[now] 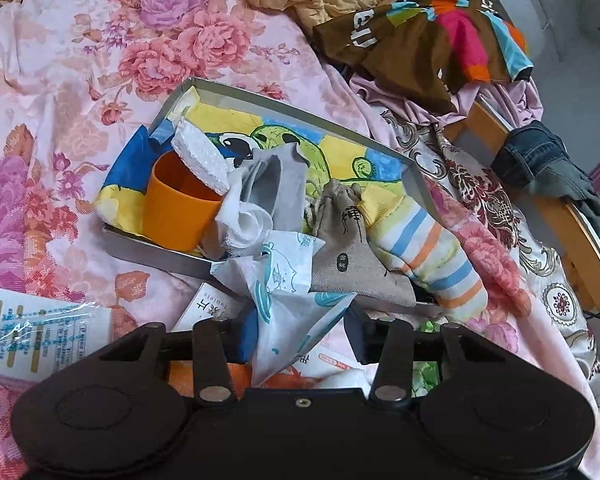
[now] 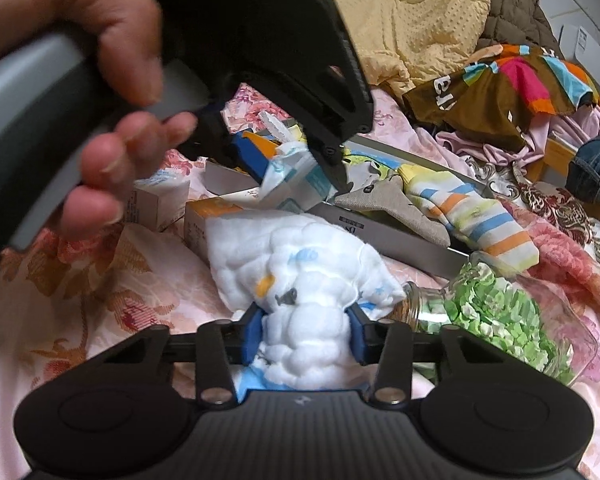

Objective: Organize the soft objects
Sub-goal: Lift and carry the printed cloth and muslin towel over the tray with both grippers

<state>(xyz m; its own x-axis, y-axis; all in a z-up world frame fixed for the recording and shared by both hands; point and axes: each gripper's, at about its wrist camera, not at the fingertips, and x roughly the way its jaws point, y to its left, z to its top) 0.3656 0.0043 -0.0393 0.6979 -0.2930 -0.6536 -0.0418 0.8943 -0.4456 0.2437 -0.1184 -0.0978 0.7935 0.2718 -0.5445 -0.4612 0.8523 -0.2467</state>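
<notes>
Soft, even daylight; strong fisheye bending at the edges; the hand [image 2: 100, 120] close to the lens is blurred

Quilted white cloth [image 2: 300, 276] bunched upright; printed white wrapper [image 1: 288, 304] crumpled.

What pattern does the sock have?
The sock has blue, orange and yellow-green stripes on white, clearest in the right wrist view.

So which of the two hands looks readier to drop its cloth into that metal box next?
Probably the left. The left gripper holds the printed white cloth right at the metal box edge. The right gripper grips a puffy white cloth nearer the glass jar, short of the box.
</notes>
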